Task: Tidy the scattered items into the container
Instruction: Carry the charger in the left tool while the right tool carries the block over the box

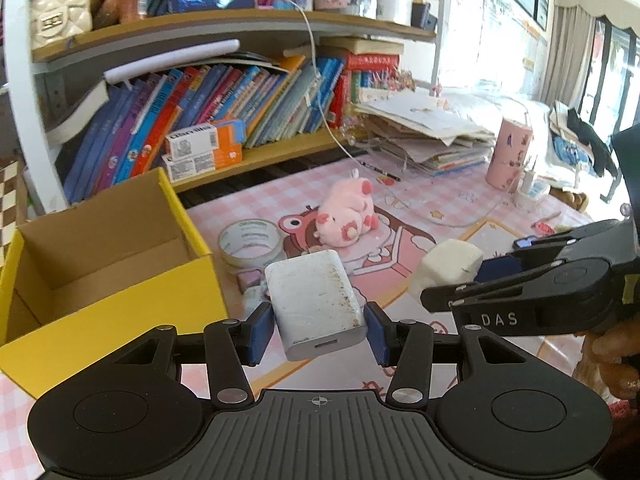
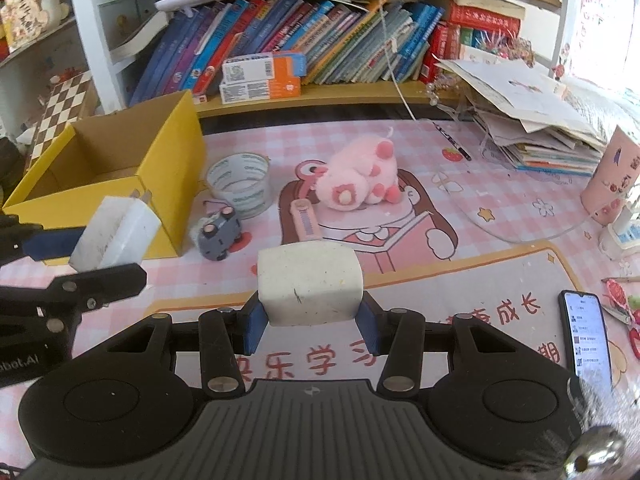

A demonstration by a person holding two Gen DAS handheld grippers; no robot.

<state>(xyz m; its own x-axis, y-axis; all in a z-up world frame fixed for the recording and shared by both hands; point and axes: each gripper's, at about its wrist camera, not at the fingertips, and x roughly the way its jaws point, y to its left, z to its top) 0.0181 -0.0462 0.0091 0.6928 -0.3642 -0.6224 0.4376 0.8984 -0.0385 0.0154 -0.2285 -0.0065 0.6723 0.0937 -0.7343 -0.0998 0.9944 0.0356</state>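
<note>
A bookshelf (image 2: 304, 40) packed with leaning books runs along the back of a desk covered by a pink checked mat (image 2: 460, 264) printed with a cartoon girl; bright windows and a grey curtain (image 1: 568, 48) fill the room's right side. A sloping pile of papers (image 2: 532, 120) sits at the desk's back right corner, with a pink cup (image 2: 612, 184) in front of it. The yellow box (image 2: 120, 172), open-topped with plain brown cardboard inside, stands at the left edge; nothing shows in the part of it that is visible. Near the middle of the mat lies a pink plush (image 2: 360, 176), with a tape roll (image 2: 240, 184) between it and the box, and a small grey toy car (image 2: 218, 236) just in front of the tape. A phone (image 2: 586, 332) with its screen lit lies by the front right edge. The left gripper (image 1: 318, 330) is clamped on a white charger (image 1: 316, 304), scuffed and speckled, port end toward the camera, held above the mat just right of the box. The right gripper (image 2: 310, 326) is closed on a off-white block (image 2: 308, 284), rounded at its corners and marked with small dark flecks, held over the mat's front middle.
</note>
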